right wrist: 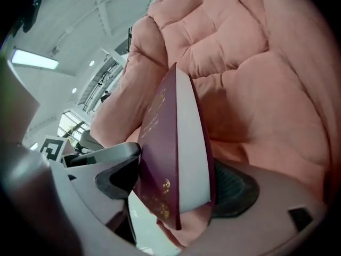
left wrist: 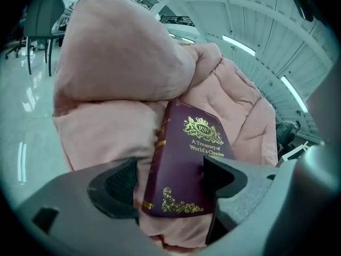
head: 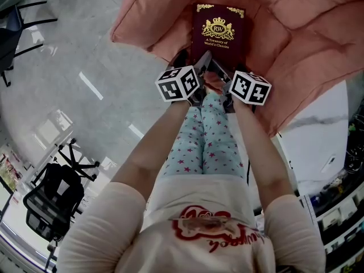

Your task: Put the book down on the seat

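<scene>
**Both claws standing open about the near end of a book laid on a padded seat.**

The left gripper has its jaws wide apart with the near end of the maroon book between them. A strip of cushion shows between one pad and the spine, and the other jaw tip stands at the cover's edge without clamping. The right gripper likewise has its jaws apart, straddling the book edge-on, with the front cover toward one pad and the back board just beside the other. Beyond both claws the book lies cover-up, gilt crest and title showing, on the pink quilted seat, whose cushions rise behind it and to either side.
</scene>
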Tool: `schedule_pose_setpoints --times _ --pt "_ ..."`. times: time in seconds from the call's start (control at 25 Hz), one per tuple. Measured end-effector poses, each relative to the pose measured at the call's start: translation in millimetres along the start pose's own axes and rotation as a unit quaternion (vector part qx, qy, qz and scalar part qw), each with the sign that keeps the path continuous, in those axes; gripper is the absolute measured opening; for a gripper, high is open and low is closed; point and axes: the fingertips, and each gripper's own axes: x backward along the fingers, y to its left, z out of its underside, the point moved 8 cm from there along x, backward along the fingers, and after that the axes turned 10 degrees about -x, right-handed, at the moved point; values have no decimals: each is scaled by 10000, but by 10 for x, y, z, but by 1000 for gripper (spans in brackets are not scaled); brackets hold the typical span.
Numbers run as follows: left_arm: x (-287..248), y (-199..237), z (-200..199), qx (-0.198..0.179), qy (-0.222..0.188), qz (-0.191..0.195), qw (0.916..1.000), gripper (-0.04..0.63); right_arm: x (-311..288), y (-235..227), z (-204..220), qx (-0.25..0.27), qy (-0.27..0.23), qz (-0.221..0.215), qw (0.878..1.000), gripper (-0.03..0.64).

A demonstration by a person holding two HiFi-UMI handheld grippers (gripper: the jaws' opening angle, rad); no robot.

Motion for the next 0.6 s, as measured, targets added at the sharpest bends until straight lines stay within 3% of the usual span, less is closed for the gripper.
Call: schedule_pose_setpoints --times 0.48,0.6 --pt "127 84 -78 -550 357 -81 9978 376 158 132 -32 467 -200 777 9957 400" --pt "145 87 -90 -717 461 -96 9963 375 221 67 -67 363 -262 812 9957 400"
